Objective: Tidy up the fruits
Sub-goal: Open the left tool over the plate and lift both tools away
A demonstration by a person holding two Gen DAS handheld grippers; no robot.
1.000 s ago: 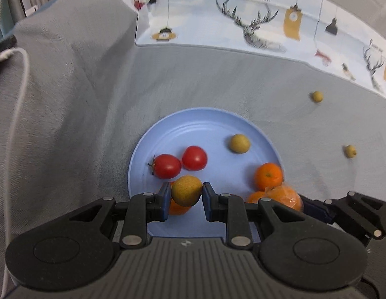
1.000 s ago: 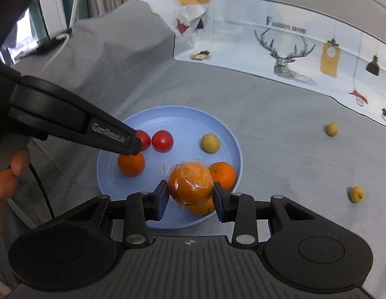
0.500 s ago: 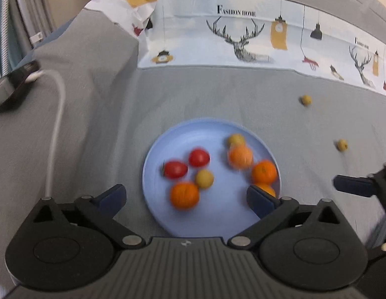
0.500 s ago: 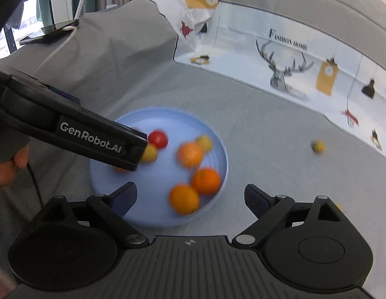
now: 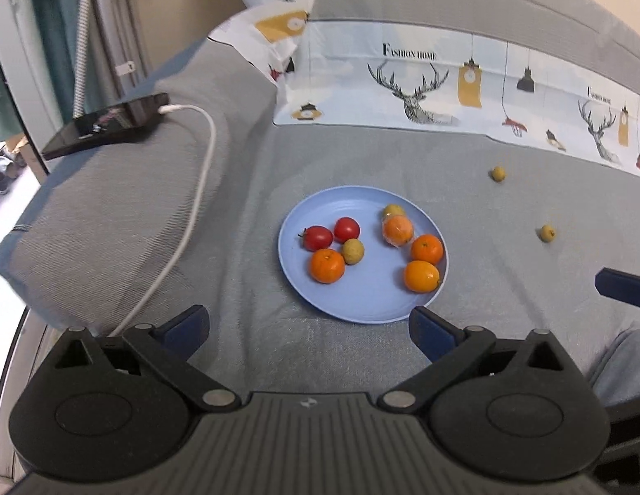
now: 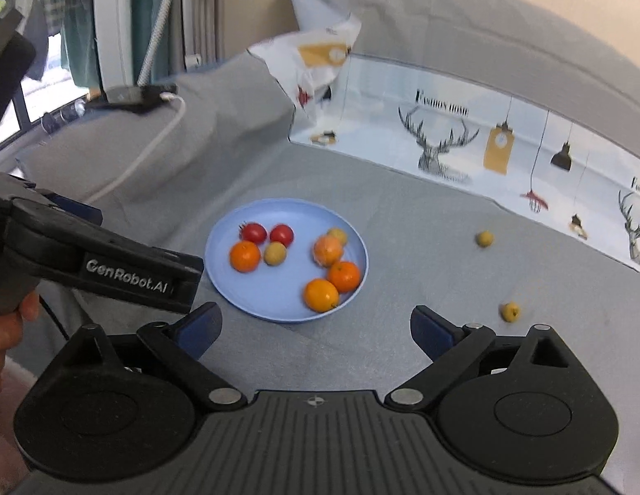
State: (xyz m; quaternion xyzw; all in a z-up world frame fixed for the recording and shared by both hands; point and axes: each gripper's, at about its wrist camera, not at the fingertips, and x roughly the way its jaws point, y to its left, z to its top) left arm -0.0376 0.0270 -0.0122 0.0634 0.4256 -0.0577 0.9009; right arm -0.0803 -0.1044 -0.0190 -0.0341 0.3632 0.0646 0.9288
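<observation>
**Two stray fruits left to fetch**

On the grey fabric couch seat (image 5: pixel 361 156), the round pale-blue plate (image 5: pixel 373 309) holds eight fruits. Left tongs (image 5: pixel 309 330) gape empty; right tongs (image 6: pixel 315 330) are opening, empty. Approach each small yellow-green fruit (image 6: pixel 510 312) from above, centred, closing gently.

Soft even light; fisheye-bent edges; right view perhaps motion-blurred.

The blue plate (image 5: pixel 353 313) looks like smooth plastic with a low sheen and rests on grey woven cloth (image 5: pixel 113 222), matt and finely ribbed. One orange (image 5: pixel 397 229) is wrapped in thin glossy film, the tomatoes (image 5: pixel 317 237) have smooth shiny skin, and the small yellowish fruits (image 5: pixel 353 251) look dull and slightly rough. The left gripper (image 5: pixel 307 326) is of matt black plastic with bare metal pins at its pivots and ribbed housing, and the white cable (image 5: pixel 196 206) is smooth.
</observation>
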